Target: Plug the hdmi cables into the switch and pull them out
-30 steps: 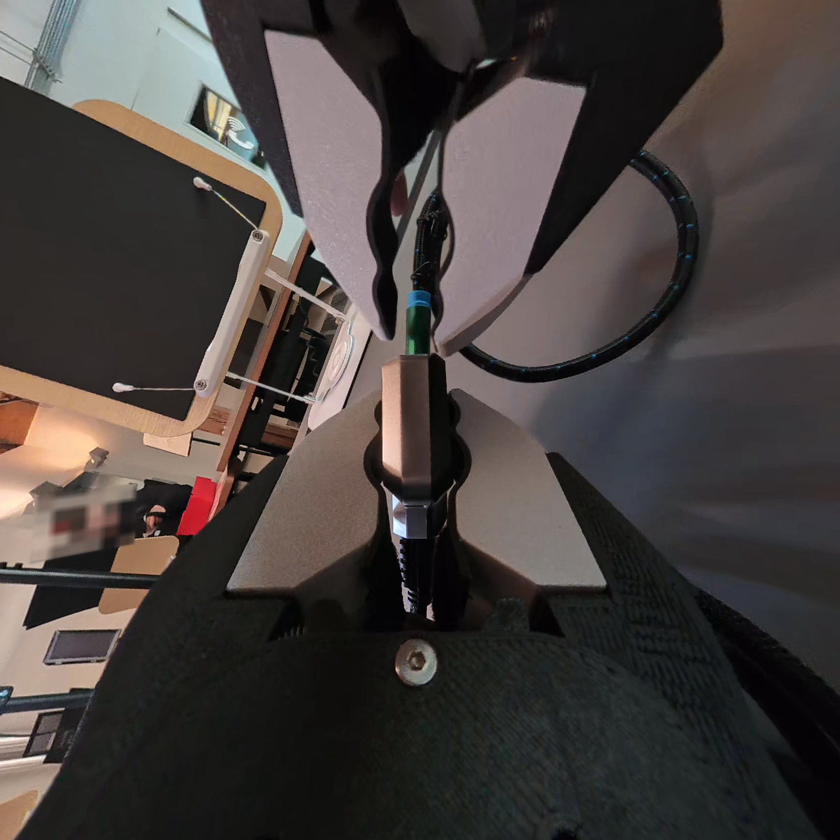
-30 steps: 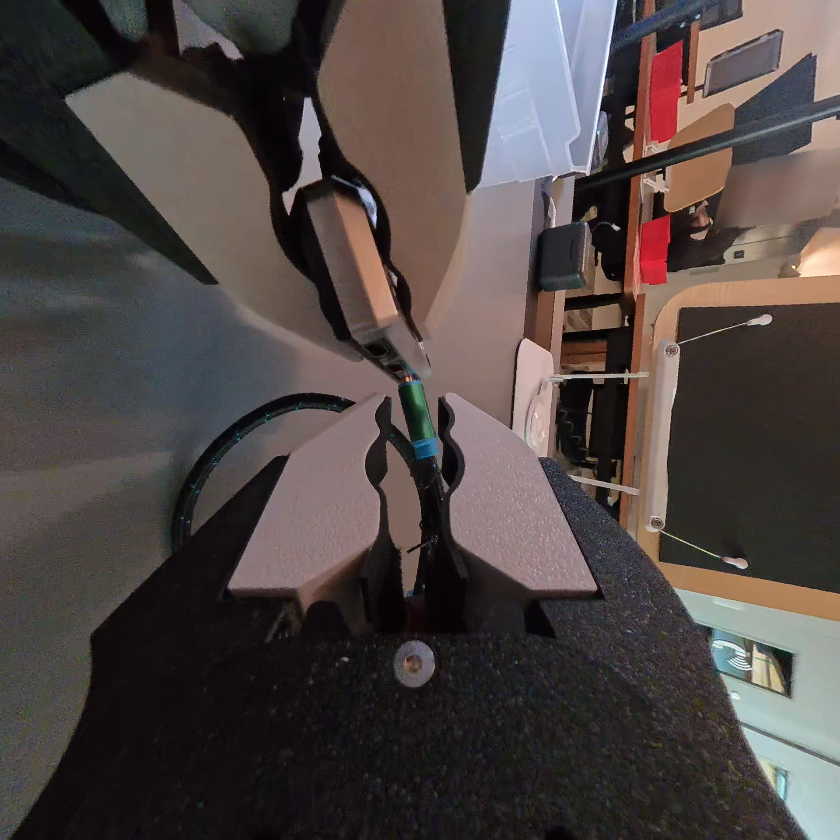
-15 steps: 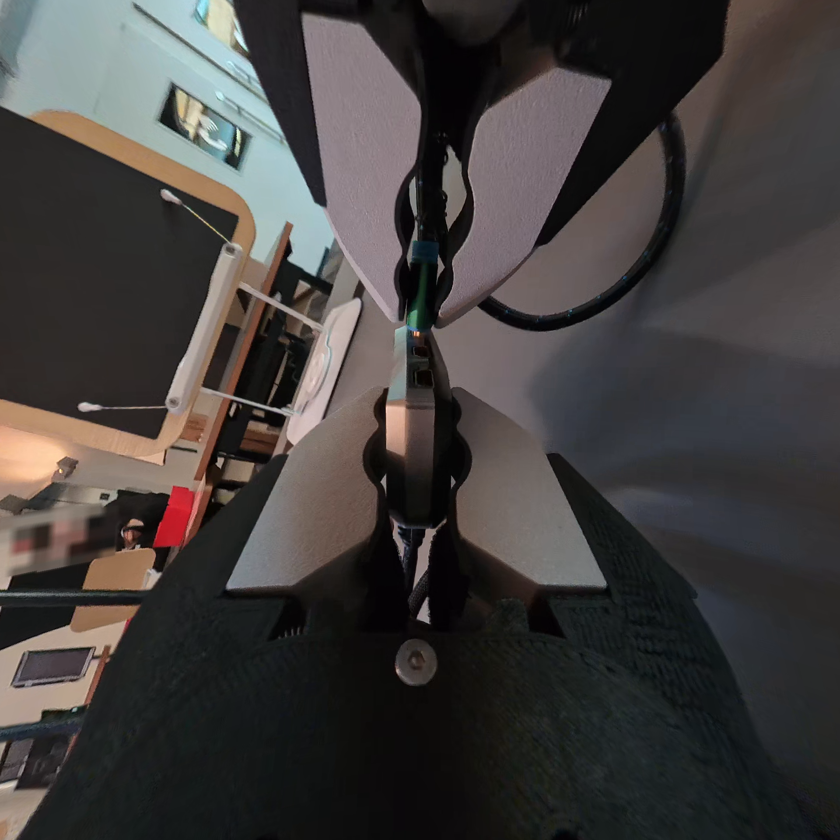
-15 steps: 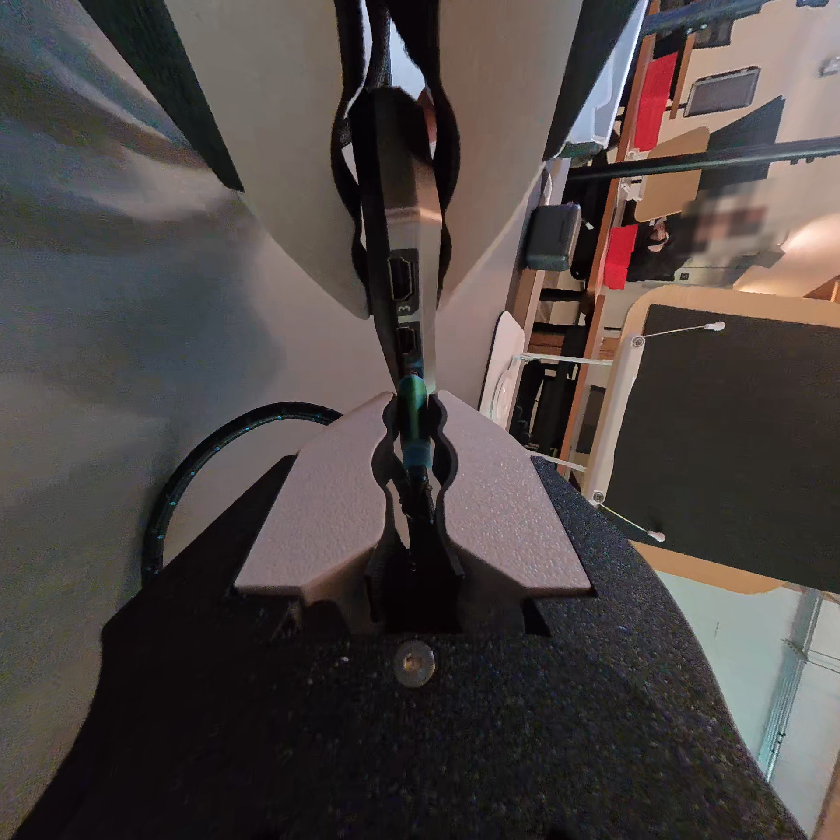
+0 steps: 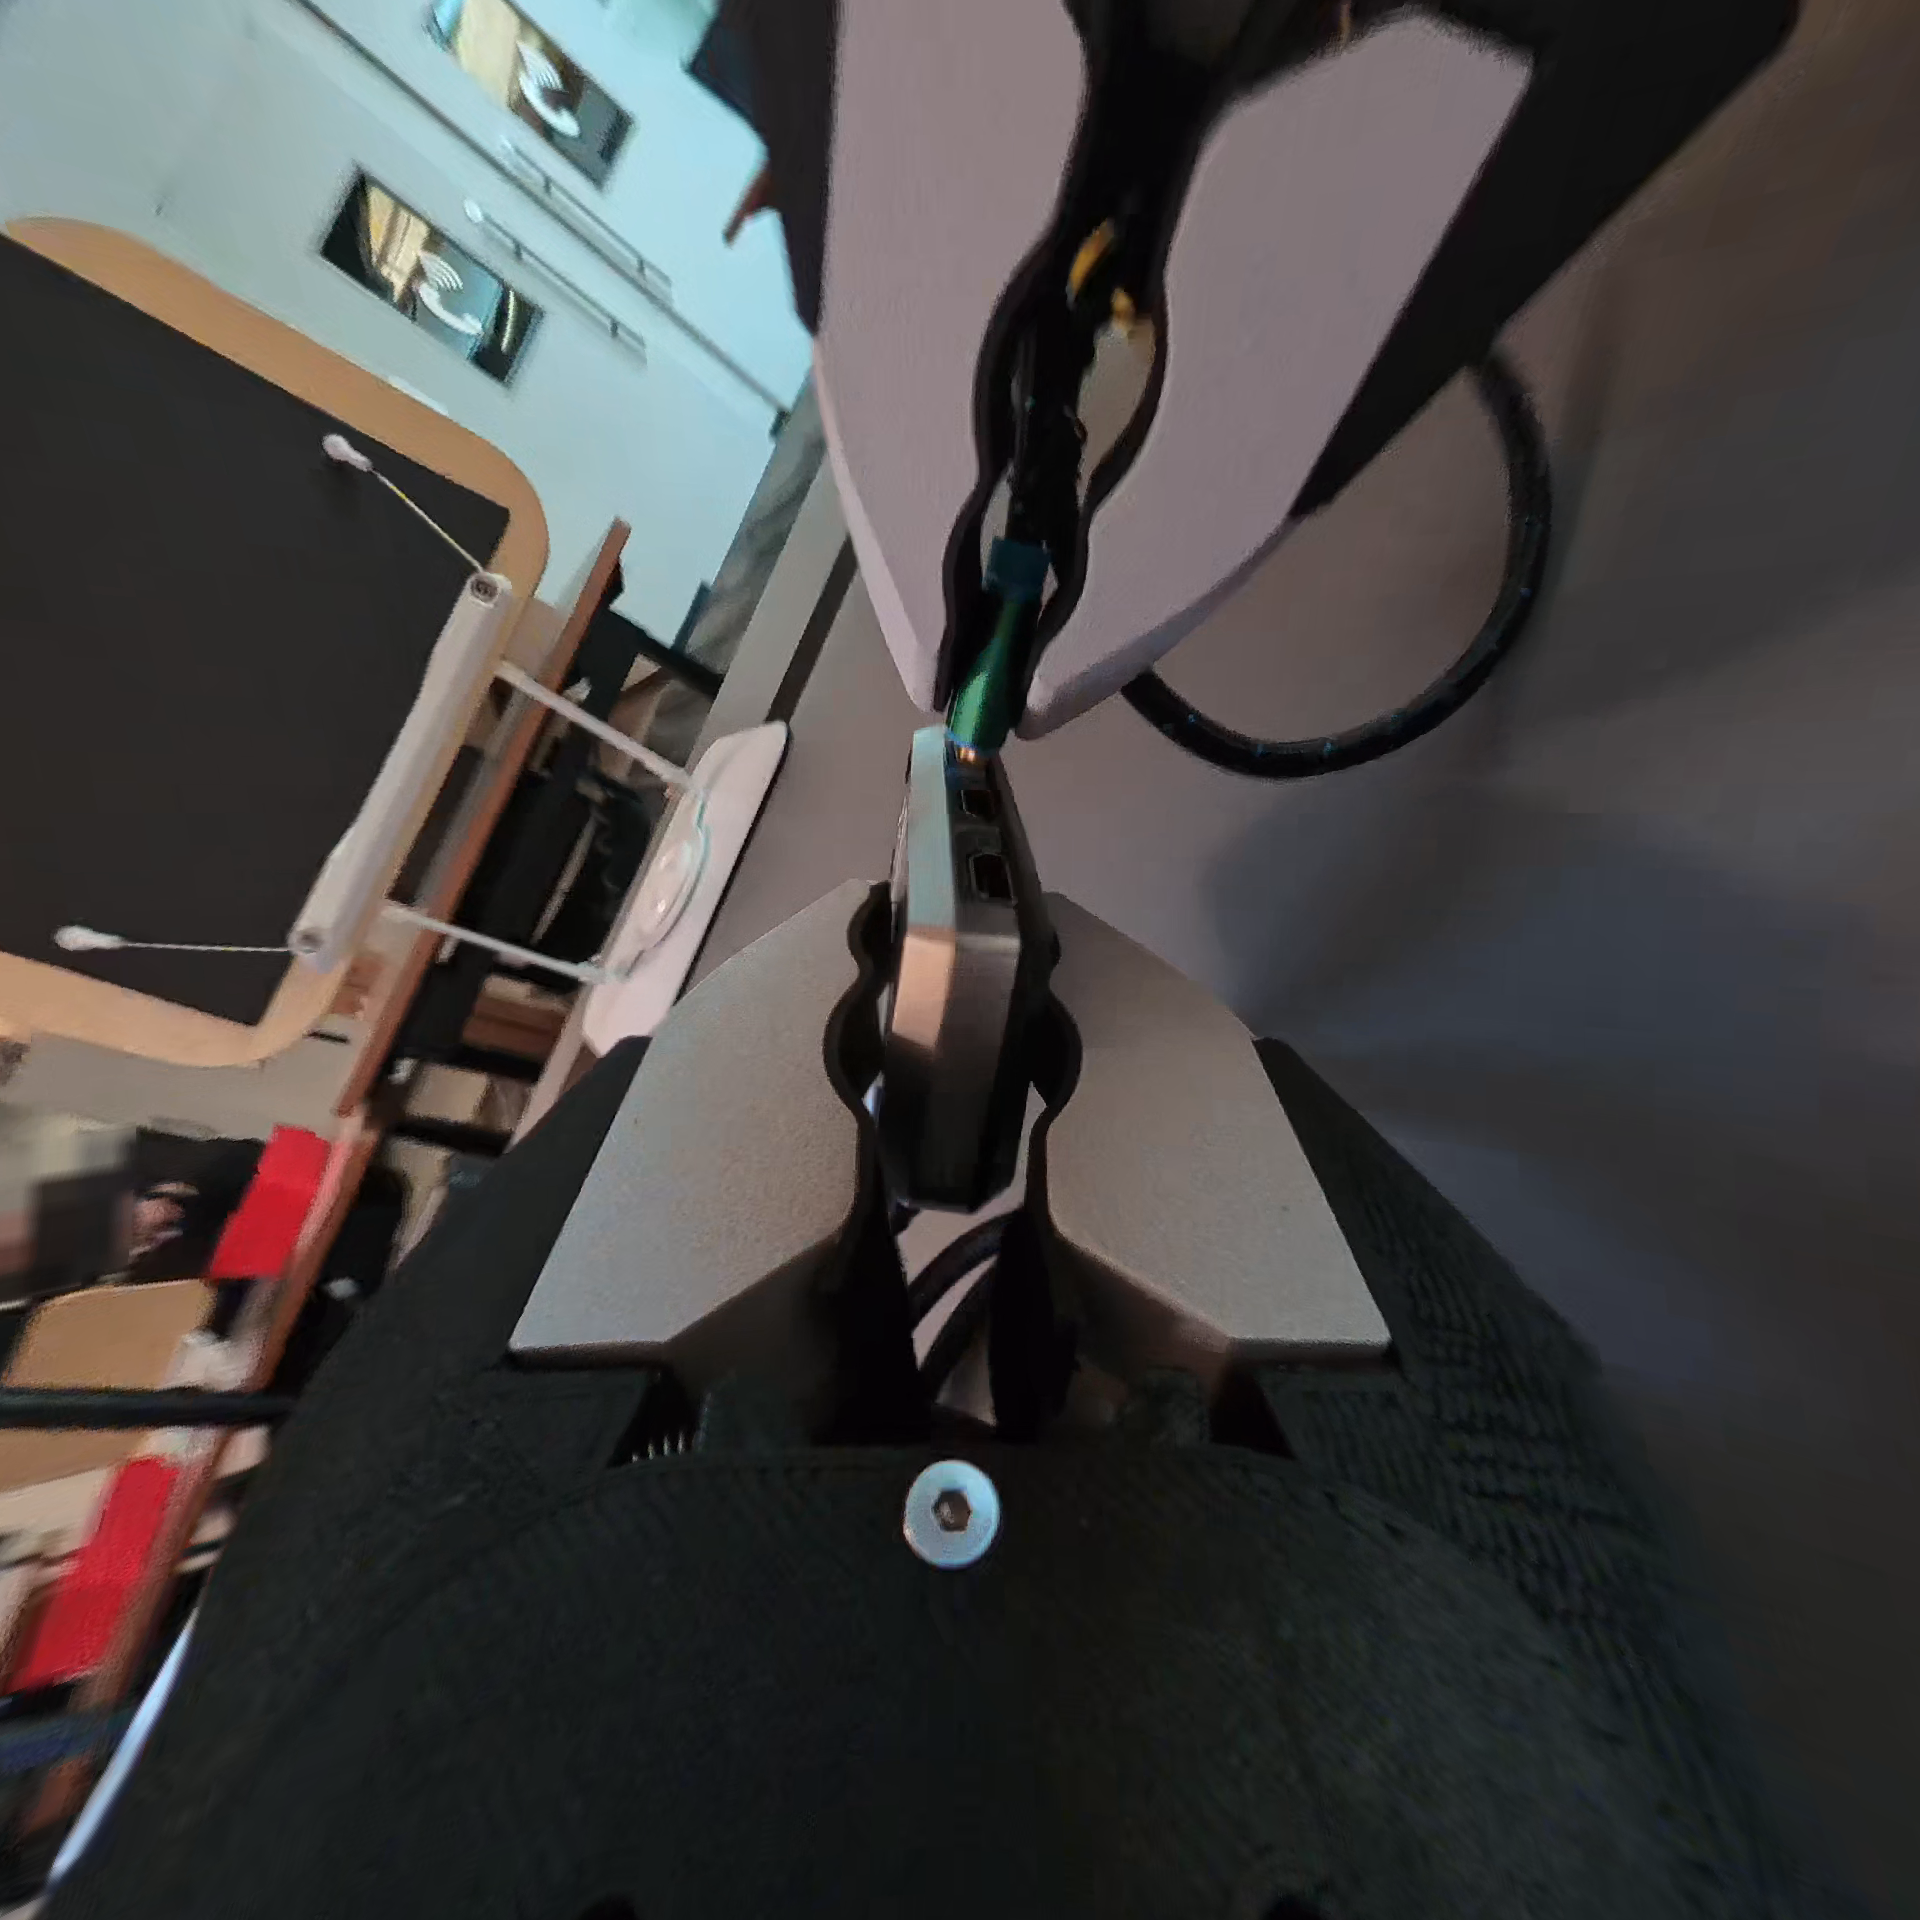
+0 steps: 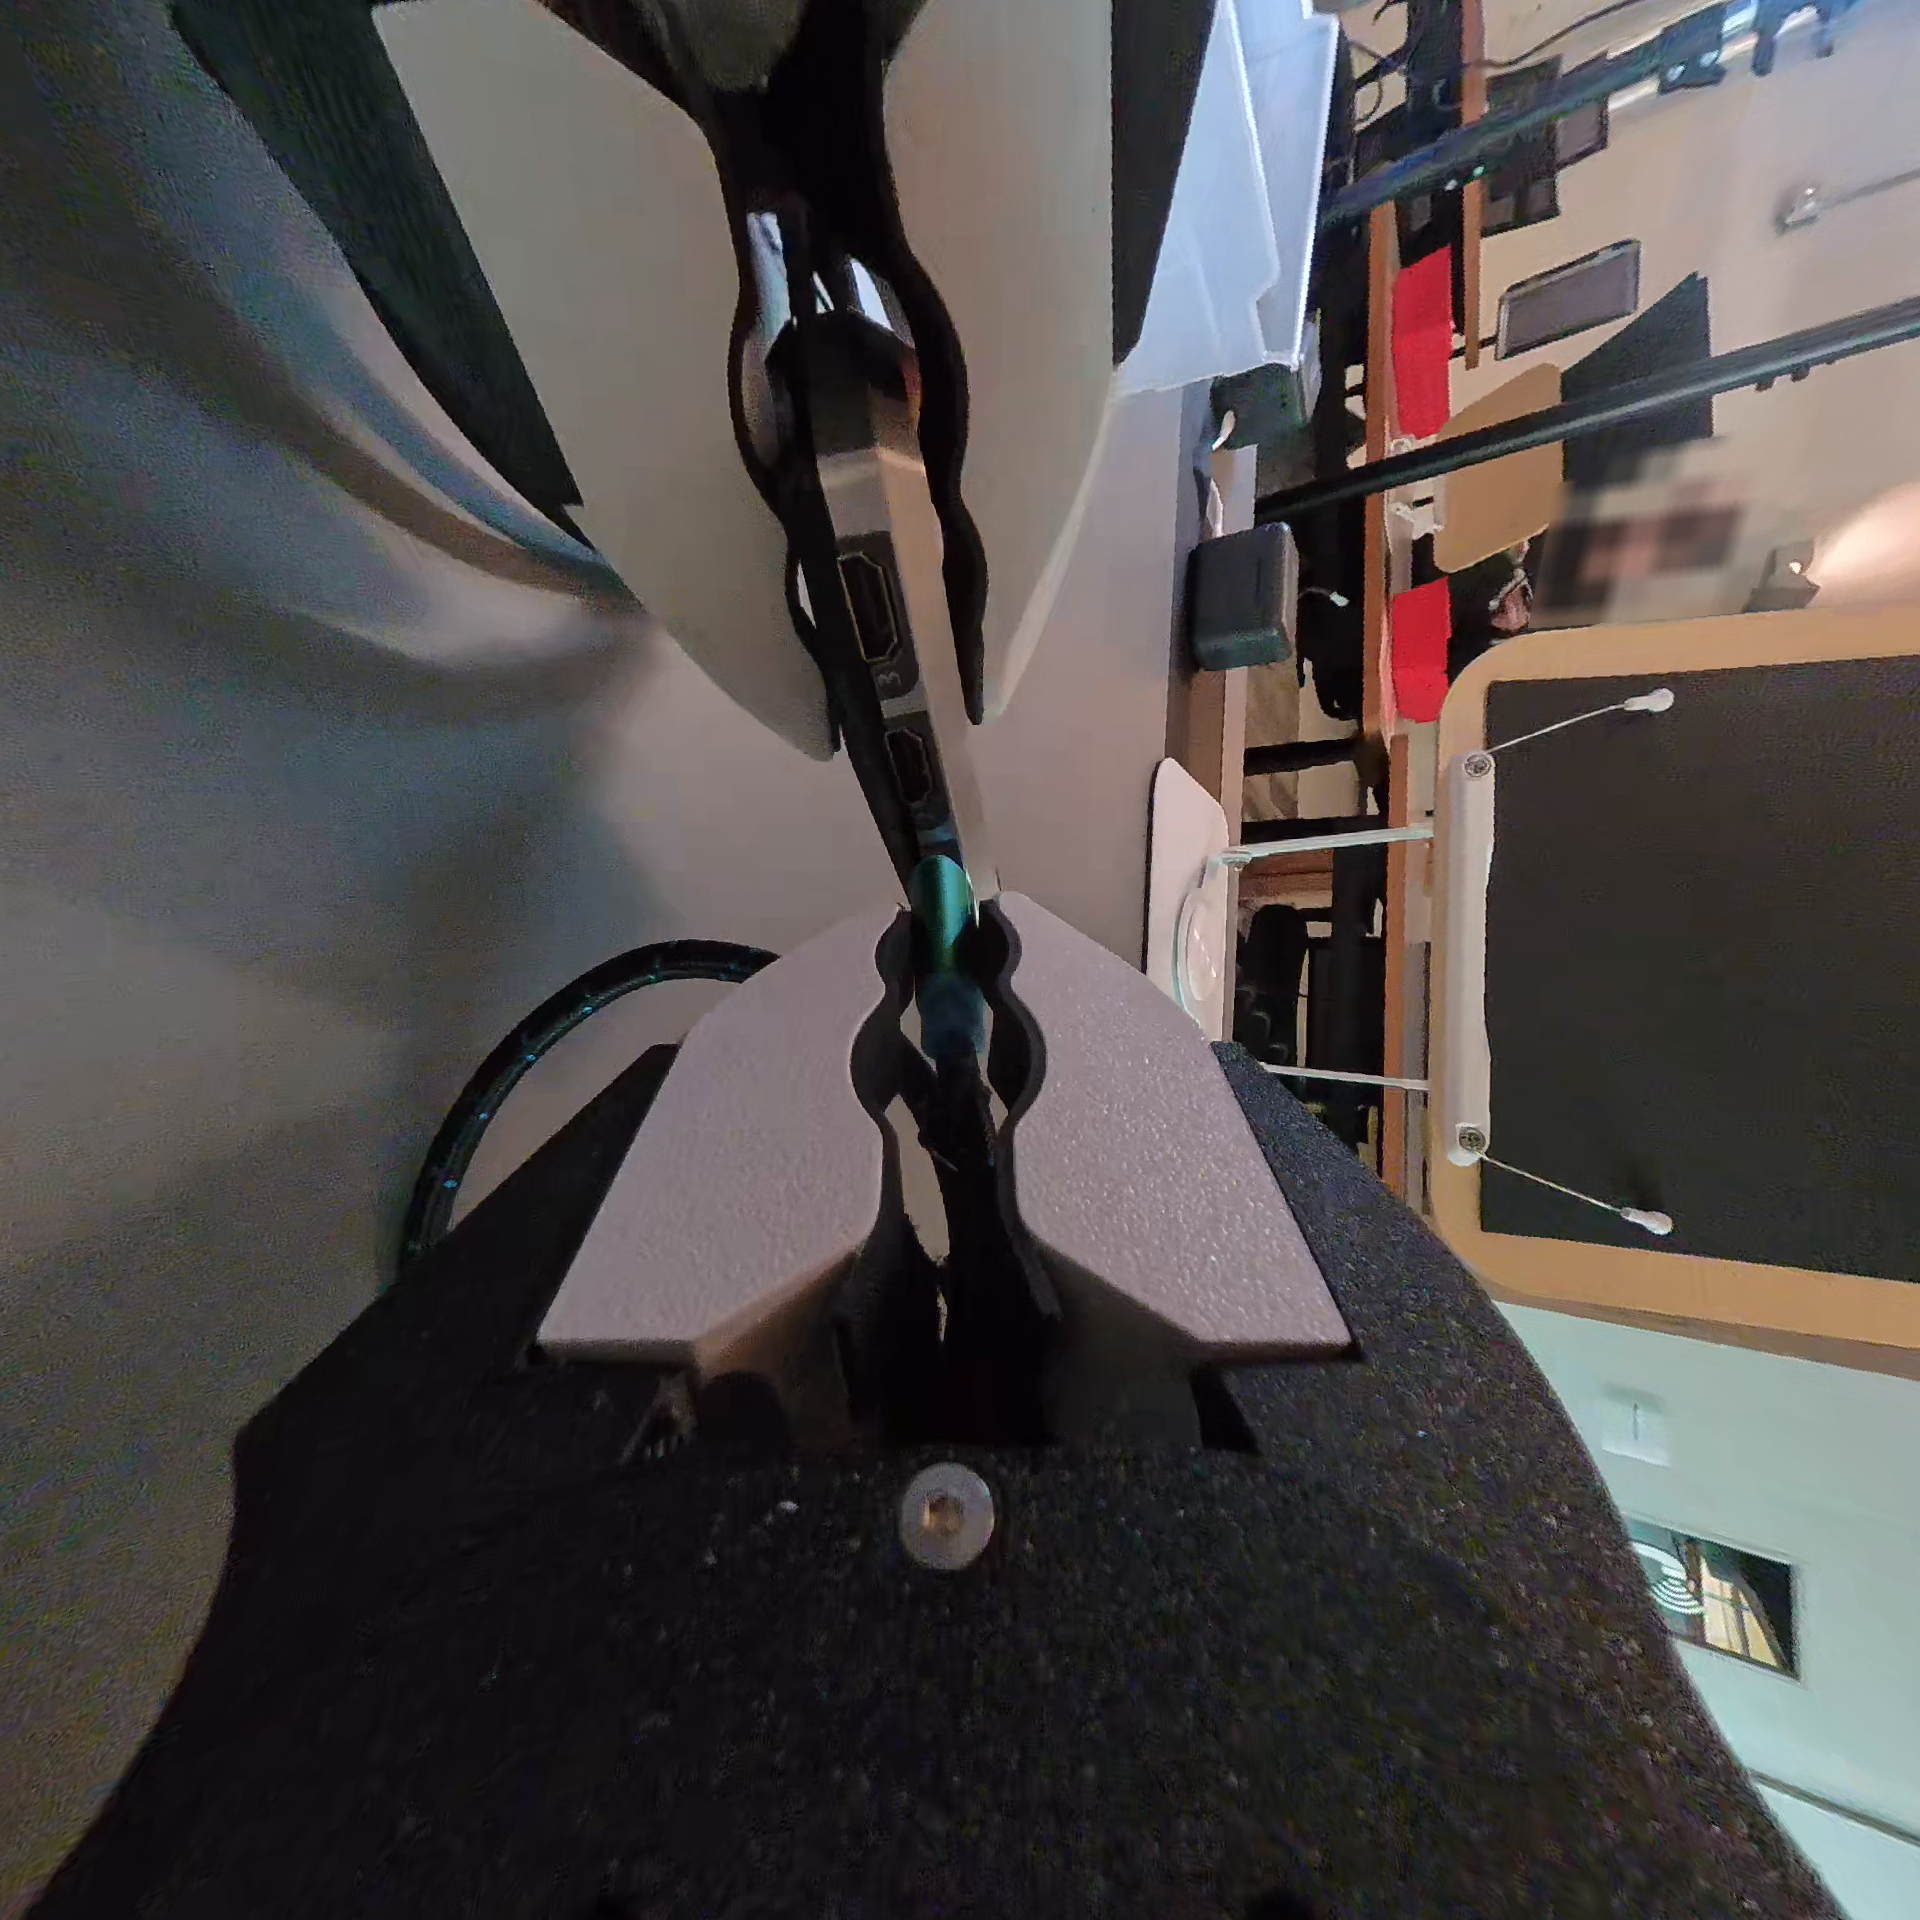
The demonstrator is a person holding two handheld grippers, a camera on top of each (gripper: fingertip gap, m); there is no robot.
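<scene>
1. Left gripper is clamped on the grey switch, w/ its ports facing out past the tips.
2. Right gripper squeezes the green HDMI plug.
3. Plug tip touches the switch's far end, by two empty ports.
4. Black cable loops behind.

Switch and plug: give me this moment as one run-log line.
left gripper: shut on switch | right gripper: shut on plug | plug tip at end port | two ports empty

- Grey metal switch: frame centre, edge-on, two empty ports showing.
- Green-tipped HDMI plug on black braided cable: upper centre, touching the switch's far end.
</scene>
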